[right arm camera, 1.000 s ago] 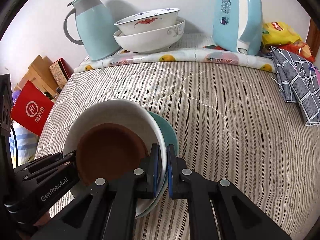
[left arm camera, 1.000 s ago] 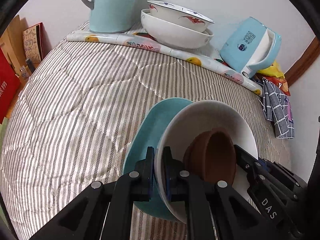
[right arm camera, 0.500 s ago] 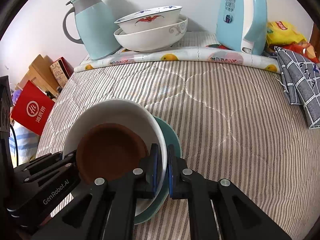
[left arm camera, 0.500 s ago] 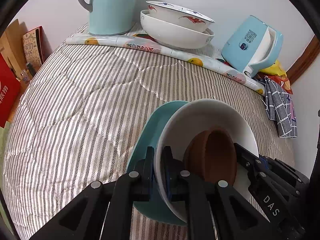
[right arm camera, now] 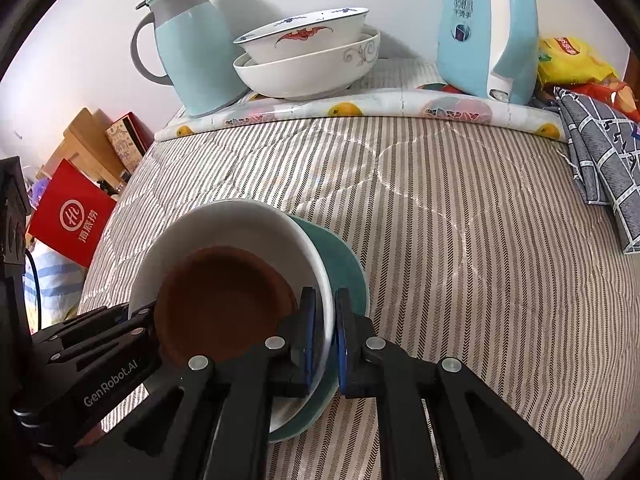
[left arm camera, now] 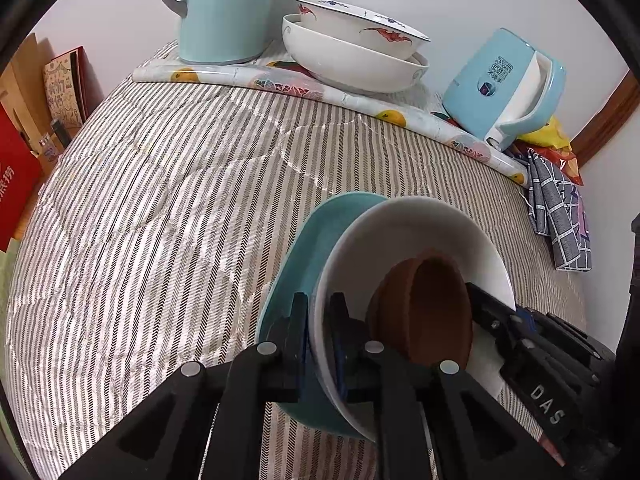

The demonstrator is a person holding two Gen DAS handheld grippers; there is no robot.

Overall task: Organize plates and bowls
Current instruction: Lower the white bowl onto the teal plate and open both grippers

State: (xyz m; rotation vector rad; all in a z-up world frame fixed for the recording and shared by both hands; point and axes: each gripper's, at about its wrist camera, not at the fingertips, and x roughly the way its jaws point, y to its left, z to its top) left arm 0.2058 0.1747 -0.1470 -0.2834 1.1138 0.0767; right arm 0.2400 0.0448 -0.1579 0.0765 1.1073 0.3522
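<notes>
A brown bowl (left arm camera: 428,312) (right arm camera: 224,296) sits inside a white bowl (left arm camera: 420,224) (right arm camera: 224,224), which rests on a teal plate (left arm camera: 316,248) (right arm camera: 344,264). The stack is tilted over a striped quilt (left arm camera: 160,200). My left gripper (left arm camera: 318,320) is shut on the stack's left rim, one finger under the teal plate and one inside the white bowl. On the opposite rim my right gripper (right arm camera: 326,320) is shut, with the white rim between its pads. Each gripper shows in the other's view: the left gripper (right arm camera: 136,316) and the right gripper (left arm camera: 516,320). Whether the stack touches the quilt I cannot tell.
At the back, on a fruit-patterned mat (right arm camera: 360,108), stand a teal jug (left arm camera: 224,12) (right arm camera: 192,52), two nested large white bowls (left arm camera: 352,60) (right arm camera: 304,68) and a blue kettle (left arm camera: 504,84) (right arm camera: 480,28). A checked cloth (right arm camera: 600,160) and snack bags (right arm camera: 568,60) lie right. A red bag (right arm camera: 68,216) stands beyond the quilt's left edge.
</notes>
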